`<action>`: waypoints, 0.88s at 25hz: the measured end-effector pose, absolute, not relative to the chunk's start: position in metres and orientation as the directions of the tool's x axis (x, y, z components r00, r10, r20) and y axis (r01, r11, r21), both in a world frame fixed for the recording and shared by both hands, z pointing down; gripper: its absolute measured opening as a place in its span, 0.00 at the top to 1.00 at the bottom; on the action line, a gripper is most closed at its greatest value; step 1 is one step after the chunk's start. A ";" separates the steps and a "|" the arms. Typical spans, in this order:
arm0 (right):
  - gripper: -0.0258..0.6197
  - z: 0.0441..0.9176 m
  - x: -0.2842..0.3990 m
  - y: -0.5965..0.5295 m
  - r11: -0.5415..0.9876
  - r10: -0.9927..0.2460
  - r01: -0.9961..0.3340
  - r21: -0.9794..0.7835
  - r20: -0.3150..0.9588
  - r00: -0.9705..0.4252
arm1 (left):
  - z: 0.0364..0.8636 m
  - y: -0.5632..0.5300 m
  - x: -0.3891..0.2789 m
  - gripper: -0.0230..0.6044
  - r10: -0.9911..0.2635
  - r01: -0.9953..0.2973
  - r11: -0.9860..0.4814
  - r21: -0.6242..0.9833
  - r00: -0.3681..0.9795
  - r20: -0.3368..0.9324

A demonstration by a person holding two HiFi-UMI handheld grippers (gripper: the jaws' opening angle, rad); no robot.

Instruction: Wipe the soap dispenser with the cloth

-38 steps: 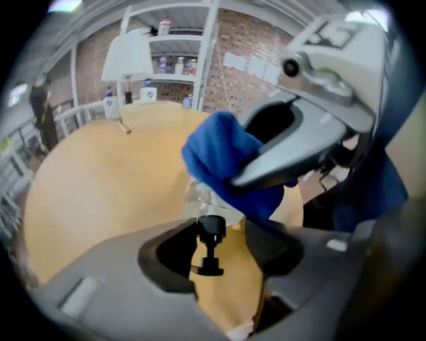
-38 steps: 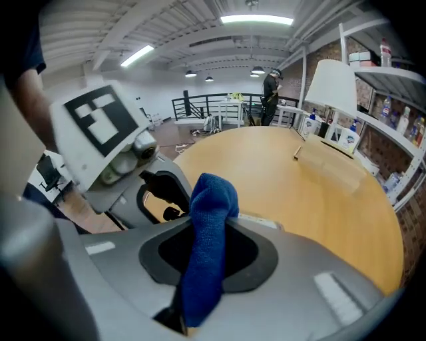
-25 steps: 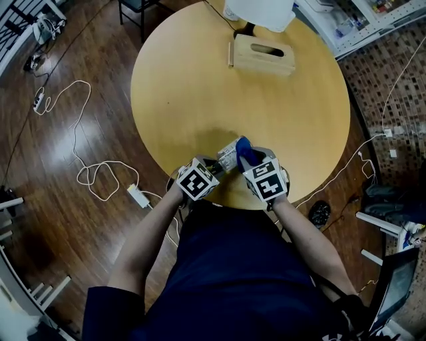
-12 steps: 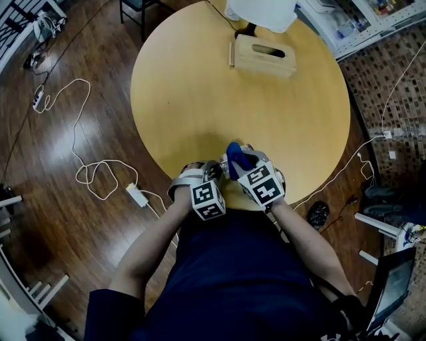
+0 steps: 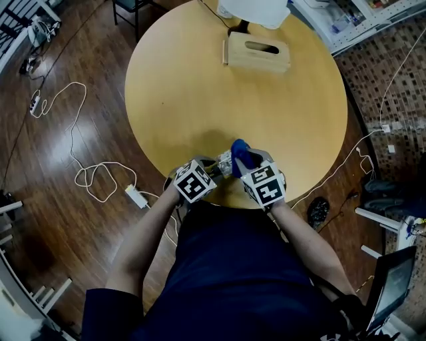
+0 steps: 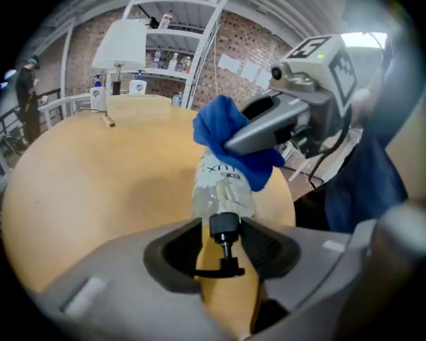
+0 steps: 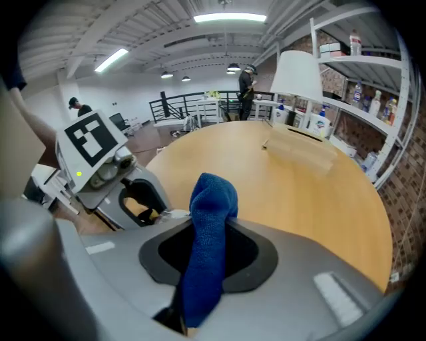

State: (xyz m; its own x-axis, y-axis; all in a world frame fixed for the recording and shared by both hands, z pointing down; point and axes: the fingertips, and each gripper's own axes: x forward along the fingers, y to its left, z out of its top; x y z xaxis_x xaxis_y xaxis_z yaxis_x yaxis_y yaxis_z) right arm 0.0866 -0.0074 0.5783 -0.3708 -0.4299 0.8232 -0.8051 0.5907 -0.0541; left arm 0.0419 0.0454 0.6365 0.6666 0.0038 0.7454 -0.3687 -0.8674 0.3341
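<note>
The soap dispenser [image 5: 225, 162] is a clear bottle with a black pump, held level over the near edge of the round table [image 5: 200, 86]. My left gripper [image 5: 214, 169] has the pump neck [image 6: 224, 225] between its pads and its jaws are opening. The bottle body [image 6: 223, 190] points away from it. My right gripper [image 5: 245, 160] is shut on a blue cloth [image 7: 208, 240]. The cloth [image 6: 229, 136] lies draped over the far part of the bottle. The bottle's base is hidden under the cloth.
A wooden tissue box [image 5: 256, 53] and a white lamp [image 5: 256, 10] stand at the table's far side. White cables [image 5: 100, 176] and a power adapter [image 5: 136, 195] lie on the wooden floor at left. Shelves with bottles [image 7: 373, 100] stand beyond the table.
The left gripper's marker cube swung down and right, then back up to the left. The cloth in the right gripper shifted a little along the bottle.
</note>
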 end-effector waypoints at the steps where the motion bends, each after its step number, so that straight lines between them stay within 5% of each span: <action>1: 0.82 0.578 0.074 0.000 0.624 -0.415 -0.779 -0.063 0.818 -0.399 | 0.637 0.045 0.043 0.68 -0.002 -0.369 -0.870 0.328 0.666 0.746; 6: 0.82 0.576 0.038 0.023 0.758 -0.344 -0.650 -0.050 0.816 -0.464 | 0.637 0.048 0.046 0.70 -0.082 -0.396 -0.894 0.209 0.604 0.793; 11: 0.82 0.581 0.087 0.000 0.615 -0.424 -0.786 -0.058 0.817 -0.392 | 0.640 0.050 0.050 0.73 -0.180 -0.329 -0.944 -0.002 0.512 0.840; 18: 0.82 0.587 0.132 -0.010 0.491 -0.460 -0.869 -0.063 0.828 -0.320 | 0.632 0.062 0.056 0.73 0.092 -0.380 -0.809 0.449 0.673 0.734; 22: 0.82 0.588 0.110 0.002 0.530 -0.436 -0.843 -0.095 0.822 -0.366 | 0.627 0.065 0.056 0.73 0.118 -0.396 -0.752 0.527 0.705 0.699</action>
State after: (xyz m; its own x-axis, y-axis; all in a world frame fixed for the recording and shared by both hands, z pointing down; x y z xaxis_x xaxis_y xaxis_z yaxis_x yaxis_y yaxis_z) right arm 0.1098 0.0021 0.5876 -0.3665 -0.4358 0.8221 -0.8426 0.5302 -0.0945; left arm 0.0562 0.0652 0.6269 0.7053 0.1184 0.6990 -0.3956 -0.7525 0.5266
